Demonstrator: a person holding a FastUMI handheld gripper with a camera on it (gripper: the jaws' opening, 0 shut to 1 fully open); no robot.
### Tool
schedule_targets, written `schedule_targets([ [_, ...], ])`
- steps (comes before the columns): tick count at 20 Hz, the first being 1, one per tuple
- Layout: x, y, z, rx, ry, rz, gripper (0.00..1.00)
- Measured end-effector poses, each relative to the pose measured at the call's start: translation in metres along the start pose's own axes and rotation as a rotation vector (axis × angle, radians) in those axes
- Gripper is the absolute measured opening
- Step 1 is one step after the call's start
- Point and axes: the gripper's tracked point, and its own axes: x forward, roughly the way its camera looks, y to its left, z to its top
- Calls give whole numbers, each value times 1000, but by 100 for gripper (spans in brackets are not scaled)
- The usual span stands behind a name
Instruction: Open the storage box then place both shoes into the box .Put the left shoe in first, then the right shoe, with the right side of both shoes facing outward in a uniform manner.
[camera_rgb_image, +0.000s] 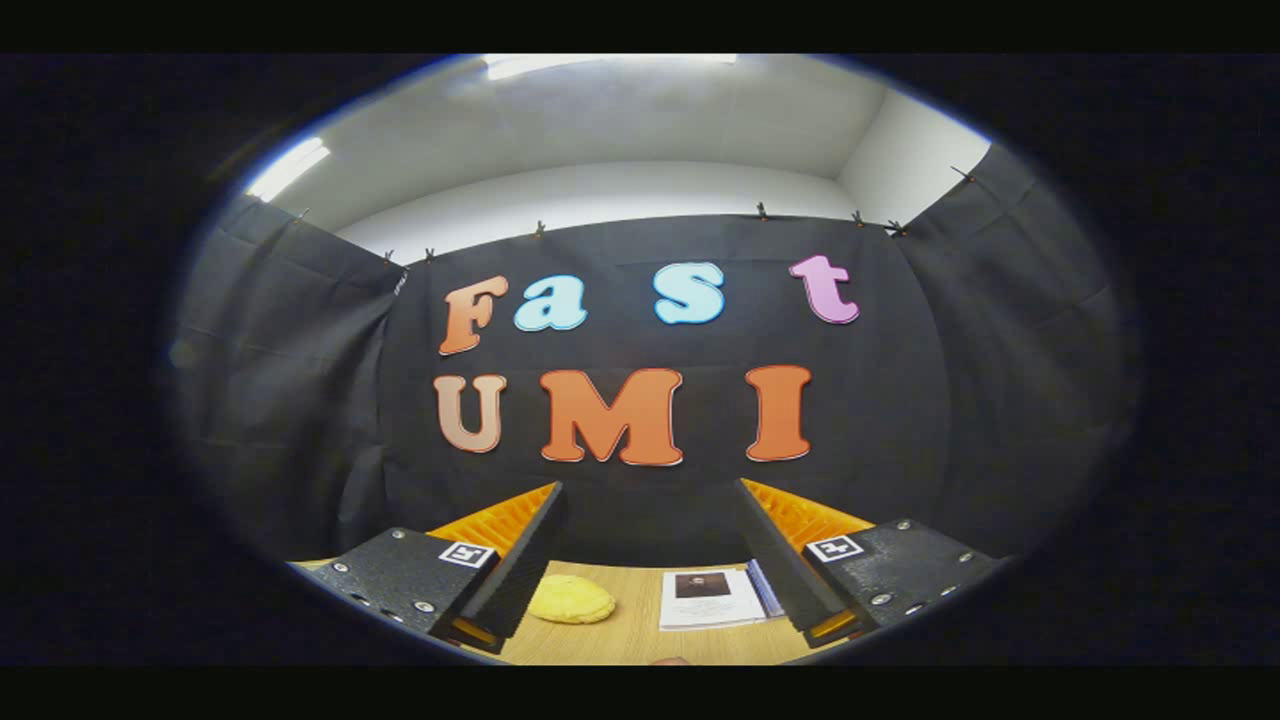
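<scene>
Item, claw (650, 560): held level above the table (630, 640), aimed at the black cloth wall (650, 510) of the booth. Its two fingers (520, 560) stood well apart with nothing between them; the wide gap suited a claw kept ready for a bulky object, though that was a judgement only.

Item, table: pale wood, seen between and below the fingers, running back to the foot of the cloth wall.

Item, yellow rounded object (571, 599): soft-looking, flattish, resting on the table just inside the left finger and apart from it. Its kind could not be told.

Item, booklet (712, 598): a thin printed booklet or sheet lying flat on the table just inside the right finger, with a dark picture on its upper part. It lay near the yellow object without touching it.

Item, ceiling lights (290, 165): bright strips above the white upper wall.

Item, task goods: the storage box and both shoes were not to be located from this moment, so their position and the box's lid could not be told. The high, level aim of the claw took in more wall than table, which likely explained this. Progress could not be judged.
</scene>
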Motion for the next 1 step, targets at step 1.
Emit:
schedule_targets([
  [1, 2, 3, 2, 3, 0, 5, 97],
])
